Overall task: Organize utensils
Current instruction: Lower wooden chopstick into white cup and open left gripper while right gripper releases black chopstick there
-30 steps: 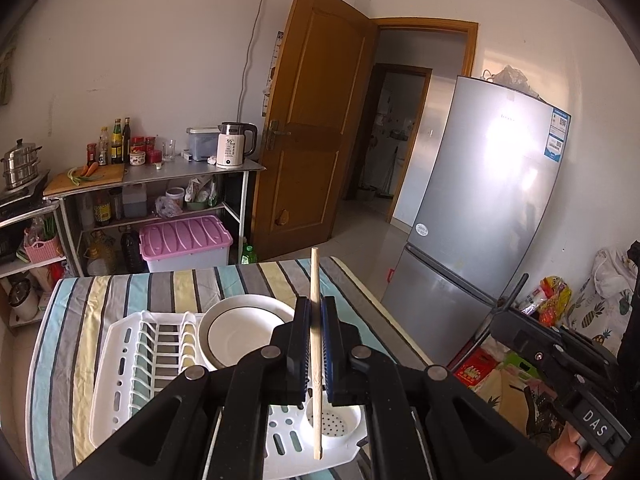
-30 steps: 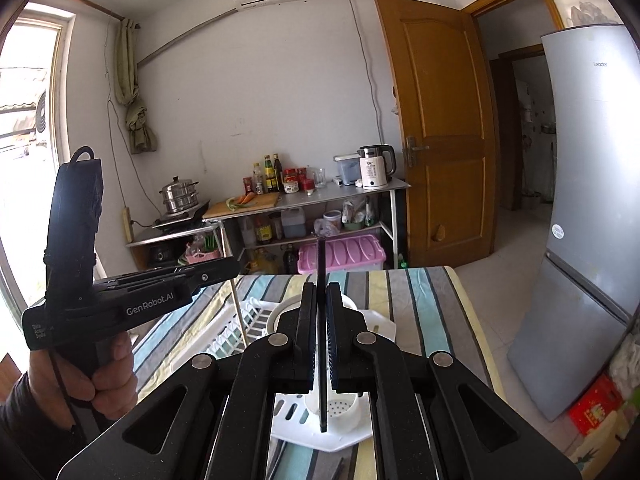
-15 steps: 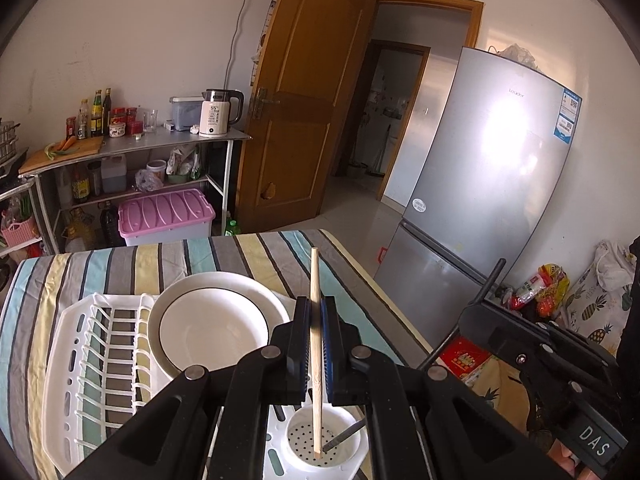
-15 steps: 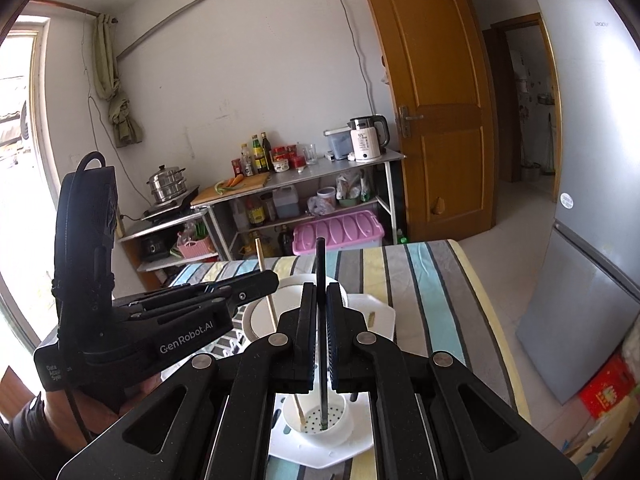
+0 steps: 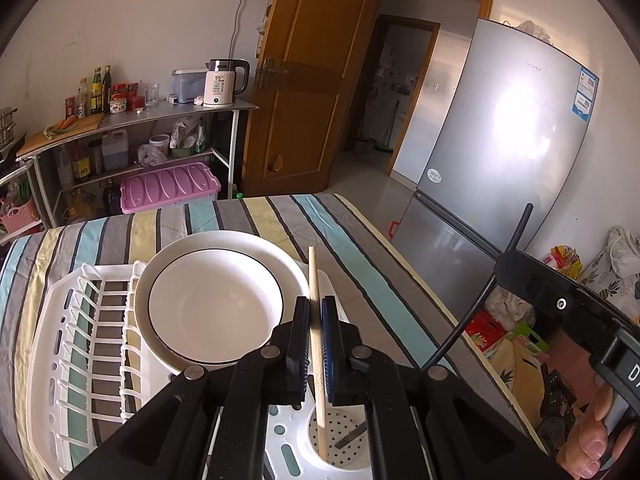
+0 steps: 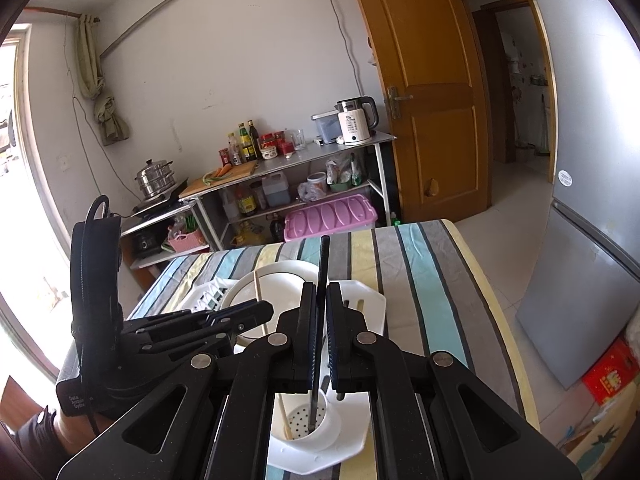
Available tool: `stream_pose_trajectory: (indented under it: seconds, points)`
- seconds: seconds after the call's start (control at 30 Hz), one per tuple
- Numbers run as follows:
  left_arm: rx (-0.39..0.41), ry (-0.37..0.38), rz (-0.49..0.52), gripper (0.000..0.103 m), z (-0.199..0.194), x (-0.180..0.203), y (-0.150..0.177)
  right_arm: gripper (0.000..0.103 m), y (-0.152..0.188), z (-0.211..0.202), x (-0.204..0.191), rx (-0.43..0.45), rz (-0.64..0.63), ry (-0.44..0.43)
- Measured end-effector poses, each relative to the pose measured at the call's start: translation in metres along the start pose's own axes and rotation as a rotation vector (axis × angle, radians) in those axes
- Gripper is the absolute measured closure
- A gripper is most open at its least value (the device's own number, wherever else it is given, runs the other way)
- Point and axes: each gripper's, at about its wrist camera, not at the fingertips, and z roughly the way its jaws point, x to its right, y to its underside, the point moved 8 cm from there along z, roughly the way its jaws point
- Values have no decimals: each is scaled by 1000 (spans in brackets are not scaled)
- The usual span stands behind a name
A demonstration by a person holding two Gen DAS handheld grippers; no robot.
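Chopsticks are the matter in hand: a pale wooden chopstick [image 5: 316,332] is clamped upright between the narrowed jaws of the left gripper [image 5: 316,320], and a thin black chopstick [image 6: 322,276] is pinched the same way by the right gripper [image 6: 319,312]. The lower ends of both are seen inside the round white perforated utensil cup [image 6: 310,424] at the near corner of the white plastic dish rack [image 5: 80,344], which is laid on the striped tablecloth [image 5: 352,240]. A white bowl with a thin dark rim line [image 5: 216,300] is held in the rack just beside the cup.

The step is judged to be the dropping of both sticks into the cup, and it appears nearly finished. For a clean result, each stick is best kept close to vertical until its tip is felt on the holed floor, and only then are the jaws to be eased apart, a little and slowly, so the stick is left leaning on the cup wall instead of being flicked out. The grippers are best opened one at a time, since they are crowded near each other over a small opening. The withdrawal is best made straight upward along the stick, so that nothing is dragged sideways. The light cup could be tipped by a sideways push; whether it is fixed to the rack cannot be told.
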Motion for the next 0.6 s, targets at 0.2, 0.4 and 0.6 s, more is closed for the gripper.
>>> stream_pose_trajectory:
  seconds: [0.2,0.4,0.6]
  points:
    - [-3,8,-8,97,-8,-4,3,92,6,4,4,-39,-3,17]
    - [21,-3,3,97,-34,-6,14,89,14,-10,2,-32,-13,18]
    - [78,-17,24,97,-86,-4,33,89,33,-41,-15,-14,-40,14]
